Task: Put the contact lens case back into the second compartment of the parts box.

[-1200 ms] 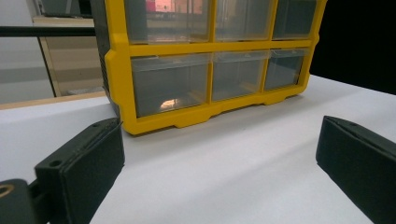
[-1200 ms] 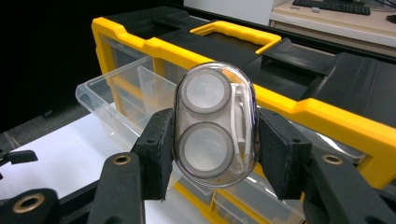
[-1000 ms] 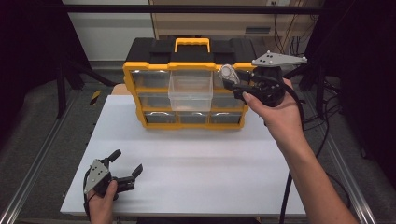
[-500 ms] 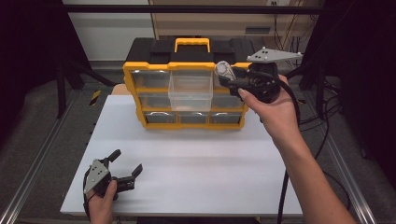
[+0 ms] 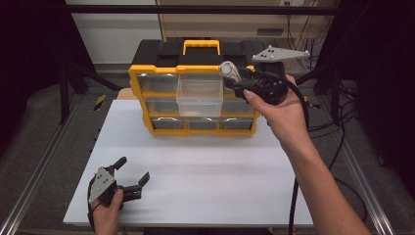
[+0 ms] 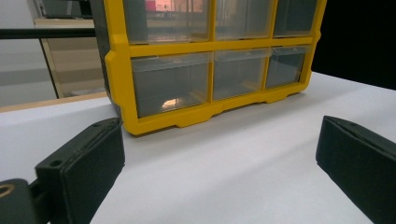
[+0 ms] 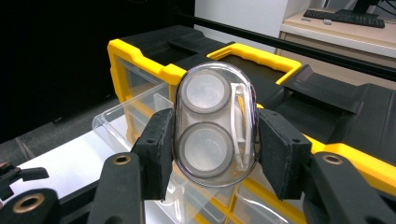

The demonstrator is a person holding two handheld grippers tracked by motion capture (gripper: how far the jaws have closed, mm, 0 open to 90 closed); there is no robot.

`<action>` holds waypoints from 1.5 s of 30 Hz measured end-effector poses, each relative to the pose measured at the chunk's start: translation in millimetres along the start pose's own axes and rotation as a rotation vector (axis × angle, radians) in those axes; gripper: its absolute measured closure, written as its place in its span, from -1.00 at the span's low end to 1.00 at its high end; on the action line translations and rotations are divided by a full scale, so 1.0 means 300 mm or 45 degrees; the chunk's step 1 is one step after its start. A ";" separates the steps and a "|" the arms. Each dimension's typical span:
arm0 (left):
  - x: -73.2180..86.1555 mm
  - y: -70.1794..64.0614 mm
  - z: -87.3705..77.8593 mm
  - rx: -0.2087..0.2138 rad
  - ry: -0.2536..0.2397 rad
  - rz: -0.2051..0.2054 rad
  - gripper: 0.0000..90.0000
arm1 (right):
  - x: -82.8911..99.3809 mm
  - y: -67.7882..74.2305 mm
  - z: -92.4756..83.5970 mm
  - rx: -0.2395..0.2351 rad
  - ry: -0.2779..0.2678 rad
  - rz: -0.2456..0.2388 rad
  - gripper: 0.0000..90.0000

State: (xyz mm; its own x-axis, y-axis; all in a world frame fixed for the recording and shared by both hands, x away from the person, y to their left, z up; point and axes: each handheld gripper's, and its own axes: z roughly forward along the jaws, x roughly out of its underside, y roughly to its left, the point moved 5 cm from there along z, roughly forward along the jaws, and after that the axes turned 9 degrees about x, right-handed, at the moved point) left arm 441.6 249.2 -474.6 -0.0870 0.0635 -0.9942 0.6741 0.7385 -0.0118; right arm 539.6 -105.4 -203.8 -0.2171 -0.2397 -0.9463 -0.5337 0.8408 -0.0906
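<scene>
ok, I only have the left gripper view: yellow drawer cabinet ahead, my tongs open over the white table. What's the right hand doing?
Observer: The right tongs are shut on a clear oval case with two round compartments inside.
Operator: Where is that relative to the cabinet?
Observer: Up by the top right of the drawer cabinet, beside a clear drawer pulled out from the top row.
Operator: Anything in that drawer?
Observer: In the high view it looks empty; the case is not in it.
Operator: And my left hand?
Observer: The left tongs are low at the near left of the table, open, holding nothing.
</scene>
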 end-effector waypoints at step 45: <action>-0.002 0.000 -0.003 -0.003 0.003 0.013 -0.98 | -0.061 0.124 0.095 -0.047 0.036 -0.081 0.09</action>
State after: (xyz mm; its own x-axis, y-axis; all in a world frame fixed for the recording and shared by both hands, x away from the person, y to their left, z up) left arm 441.0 249.6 -473.9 -0.0820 0.0727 -0.9940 0.6732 0.7394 -0.0015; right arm 547.1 -55.9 -198.7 -0.2042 -0.3059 -0.9299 -0.5768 0.8051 -0.1381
